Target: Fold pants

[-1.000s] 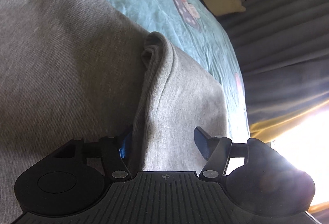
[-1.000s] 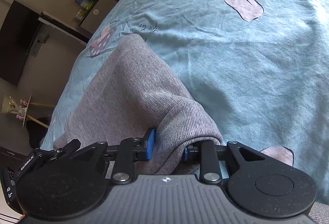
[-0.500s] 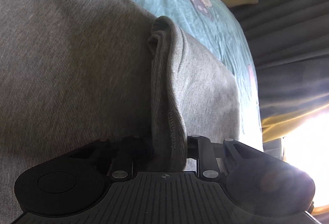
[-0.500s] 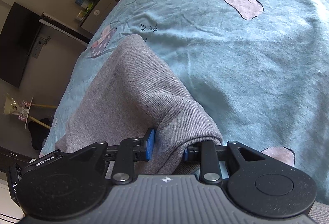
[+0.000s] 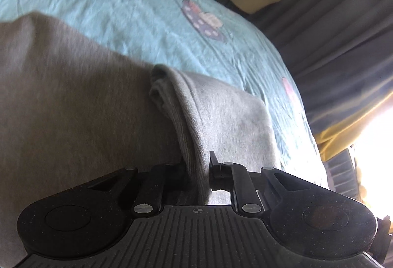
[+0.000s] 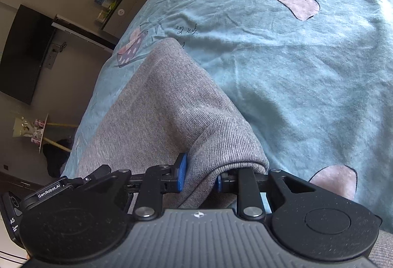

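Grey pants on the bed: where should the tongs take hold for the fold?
At the bunched edge of the grey pants, coming from the near side. The cloth stands up there in a thick ridge, thin enough to pinch; elsewhere it lies flat on the bedsheet.

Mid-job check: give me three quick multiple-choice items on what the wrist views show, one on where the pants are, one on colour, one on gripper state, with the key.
1. Where do the pants lie?
A. on a bed sheet
B. on a wooden floor
C. in a basket

2. What colour is the sheet?
A. white
B. light blue-green with pink patches
C. plain red

3. What is between the left gripper fingers?
A. nothing
B. a bunched fold of pants cloth
C. a hanger

Key: 1 A, grey cloth rests on the sheet in both views. 2 B, the right wrist view shows it. 3 B, the fingers pinch a grey fold; the right gripper likewise clamps a cuff-like edge.
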